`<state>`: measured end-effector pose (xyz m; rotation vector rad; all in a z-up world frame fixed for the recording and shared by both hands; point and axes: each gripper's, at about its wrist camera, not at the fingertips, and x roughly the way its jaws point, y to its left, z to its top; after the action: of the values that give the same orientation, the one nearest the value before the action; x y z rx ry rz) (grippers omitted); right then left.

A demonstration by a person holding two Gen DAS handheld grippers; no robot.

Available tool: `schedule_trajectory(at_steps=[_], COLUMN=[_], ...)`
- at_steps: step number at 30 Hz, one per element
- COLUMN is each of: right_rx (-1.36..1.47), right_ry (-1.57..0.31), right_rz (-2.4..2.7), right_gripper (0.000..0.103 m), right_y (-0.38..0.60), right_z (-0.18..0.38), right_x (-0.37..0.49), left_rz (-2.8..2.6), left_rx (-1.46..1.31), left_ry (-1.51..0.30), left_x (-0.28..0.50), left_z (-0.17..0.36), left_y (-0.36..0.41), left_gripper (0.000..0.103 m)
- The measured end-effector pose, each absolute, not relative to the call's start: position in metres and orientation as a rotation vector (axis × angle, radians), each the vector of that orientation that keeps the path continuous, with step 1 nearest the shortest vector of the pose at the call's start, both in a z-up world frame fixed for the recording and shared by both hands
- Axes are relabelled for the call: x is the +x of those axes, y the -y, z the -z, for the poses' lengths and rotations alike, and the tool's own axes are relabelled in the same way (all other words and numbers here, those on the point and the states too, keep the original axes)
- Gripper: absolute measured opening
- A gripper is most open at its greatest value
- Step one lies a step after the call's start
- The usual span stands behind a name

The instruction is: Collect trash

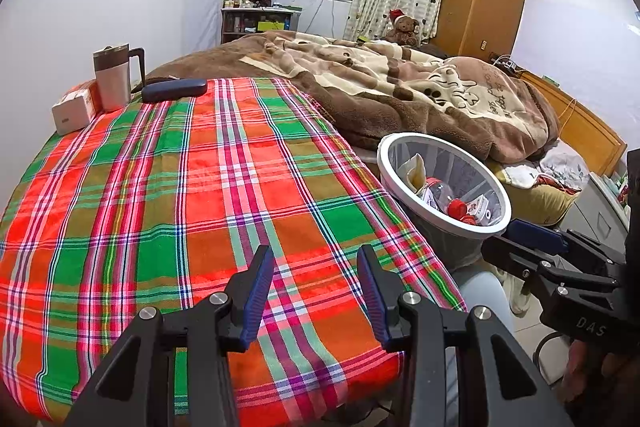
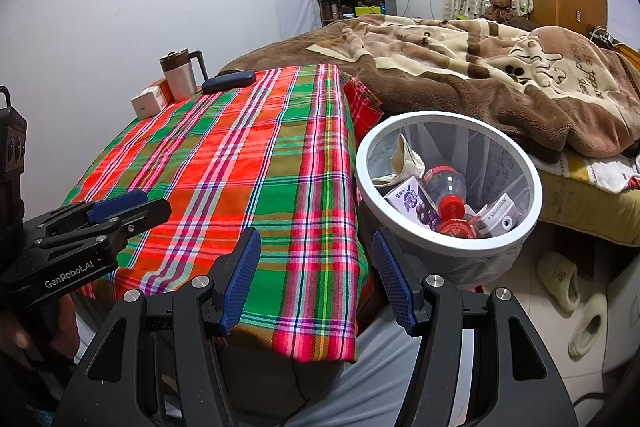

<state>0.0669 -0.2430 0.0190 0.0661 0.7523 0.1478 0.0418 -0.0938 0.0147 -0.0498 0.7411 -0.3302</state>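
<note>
Left claw (image 1: 316, 291) hovering over the near part of the desk (image 1: 168, 187), blue pads parted, nothing between them but plaid cloth below. Right claw (image 2: 316, 275) likewise parted and empty, poised above the desk's near right corner, with the bin just beyond its right finger.

Waste bin (image 2: 448, 183) standing on the floor, tight against the desk's right edge, between desk and bed (image 2: 480, 67). Inside: a clear bottle with a red cap (image 2: 446, 189), a purple-printed carton (image 2: 414, 205), a crumpled cream wrapper (image 2: 404, 159), a small white box (image 2: 500, 217) and something red and flattened near the front, perhaps a lid — hard to tell at this angle.

Along the desk's far left edge: a lidded mug with a handle (image 1: 114, 77), a small white-and-orange box (image 1: 74, 109) beside it, a dark glasses case (image 1: 174, 89) just to the right. Rest of the plaid top bare of loose litter.

Pale slippers (image 2: 576, 303) on the tiled floor right of the bin. A teddy bear in a red hat (image 1: 402, 27) seated at the bed's far end.
</note>
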Motion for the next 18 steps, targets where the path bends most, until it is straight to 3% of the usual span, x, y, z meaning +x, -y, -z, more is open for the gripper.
schedule_trajectory(at_steps=[18], right_rx=[0.064], right_ry=[-0.751], right_rz=[-0.15], right_gripper=[0.06], right_y=[0.2413], right_z=[-0.0183], right_x=[0.067], left_rz=[0.33], left_rx=[-0.058], left_ry=[-0.737], left_x=[0.0391], left_z=[-0.0149], left_y=[0.0909], left_gripper=[0.043])
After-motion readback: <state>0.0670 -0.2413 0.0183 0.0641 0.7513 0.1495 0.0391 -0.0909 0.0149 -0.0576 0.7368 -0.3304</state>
